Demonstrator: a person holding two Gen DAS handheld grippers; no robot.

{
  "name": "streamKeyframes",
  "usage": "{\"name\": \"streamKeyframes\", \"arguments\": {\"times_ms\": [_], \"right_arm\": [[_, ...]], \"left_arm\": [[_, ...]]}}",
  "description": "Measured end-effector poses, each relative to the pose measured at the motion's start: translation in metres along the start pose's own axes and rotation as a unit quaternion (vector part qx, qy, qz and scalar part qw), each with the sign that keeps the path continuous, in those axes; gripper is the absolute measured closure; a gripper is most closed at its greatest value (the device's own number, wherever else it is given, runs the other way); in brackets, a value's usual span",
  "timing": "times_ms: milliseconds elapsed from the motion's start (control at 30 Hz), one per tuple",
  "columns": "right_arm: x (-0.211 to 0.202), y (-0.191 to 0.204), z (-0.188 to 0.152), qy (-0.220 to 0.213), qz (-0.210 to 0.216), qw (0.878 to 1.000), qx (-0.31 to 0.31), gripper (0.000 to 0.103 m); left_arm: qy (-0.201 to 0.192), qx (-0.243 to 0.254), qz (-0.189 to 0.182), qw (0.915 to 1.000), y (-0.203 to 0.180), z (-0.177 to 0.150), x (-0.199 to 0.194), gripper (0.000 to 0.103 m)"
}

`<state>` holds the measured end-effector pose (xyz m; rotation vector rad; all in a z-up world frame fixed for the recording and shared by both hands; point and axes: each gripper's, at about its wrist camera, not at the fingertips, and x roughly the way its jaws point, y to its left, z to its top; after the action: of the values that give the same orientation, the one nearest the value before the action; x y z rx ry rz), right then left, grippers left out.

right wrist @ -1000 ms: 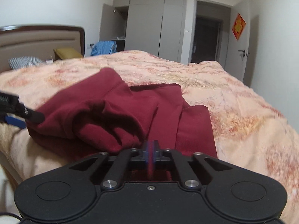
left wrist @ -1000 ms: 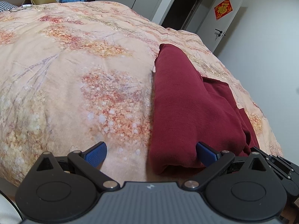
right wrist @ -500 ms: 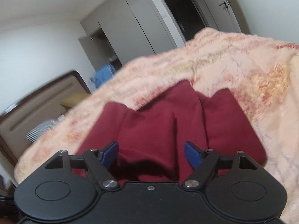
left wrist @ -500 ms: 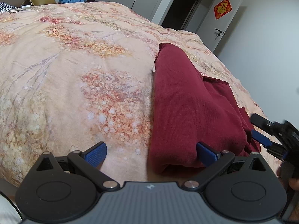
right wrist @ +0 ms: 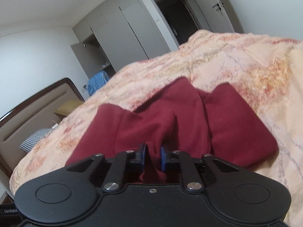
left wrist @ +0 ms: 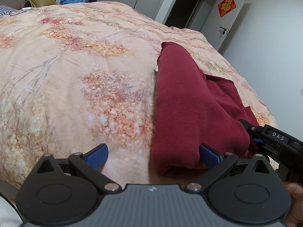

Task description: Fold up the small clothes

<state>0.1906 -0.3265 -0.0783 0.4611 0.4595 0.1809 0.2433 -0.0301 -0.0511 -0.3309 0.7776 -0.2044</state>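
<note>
Pinching a bunched fold of the dark red knit garment (right wrist: 170,121) on the floral bed quilt (left wrist: 75,87), the right tongs (right wrist: 153,157) have just been closing to lift it; left tongs (left wrist: 151,152) gape wide beside its edge, unused.

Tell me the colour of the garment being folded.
Dark red garment, clearest in the left wrist view.

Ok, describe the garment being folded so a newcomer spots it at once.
Start at the bed's floral peach quilt. Near its edge closest to the cameras lies the dark red knit garment, partly folded into a long roll. It is the only solid-coloured cloth on the quilt.
</note>
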Motion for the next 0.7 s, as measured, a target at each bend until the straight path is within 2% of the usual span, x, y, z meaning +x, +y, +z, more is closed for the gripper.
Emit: {"name": "streamKeyframes", "arguments": {"times_ms": [200, 267, 367, 433, 500, 567, 700], "right_arm": [[-0.02, 0.002, 0.026, -0.056, -0.003, 0.997, -0.058, 0.091], [-0.036, -0.004, 0.037, -0.081, -0.009, 0.994, -0.073, 0.091], [-0.053, -0.018, 0.044, -0.1, -0.041, 0.989, -0.101, 0.091], [-0.053, -0.034, 0.041, -0.088, -0.063, 0.99, -0.096, 0.09], [-0.046, -0.051, 0.031, -0.058, -0.075, 0.993, -0.07, 0.09], [-0.039, -0.061, 0.018, -0.036, -0.086, 0.994, -0.06, 0.089], [-0.038, -0.055, 0.002, -0.036, -0.097, 0.992, -0.079, 0.088]], "left_arm": [[0.01, 0.007, 0.001, 0.9999, -0.016, 0.01, 0.001, 0.0], [0.006, 0.011, -0.015, 0.9998, -0.027, 0.014, -0.001, 0.0], [-0.002, 0.026, -0.047, 0.9985, -0.045, 0.018, -0.004, 0.0], [0.001, 0.04, -0.062, 0.9973, -0.055, 0.016, -0.002, 0.0], [0.012, 0.048, -0.072, 0.9962, -0.061, 0.013, 0.004, 0.0], [0.03, 0.05, -0.067, 0.9961, -0.063, 0.008, 0.012, 0.0], [0.049, 0.038, -0.061, 0.9962, -0.056, 0.001, 0.019, 0.0]]}}
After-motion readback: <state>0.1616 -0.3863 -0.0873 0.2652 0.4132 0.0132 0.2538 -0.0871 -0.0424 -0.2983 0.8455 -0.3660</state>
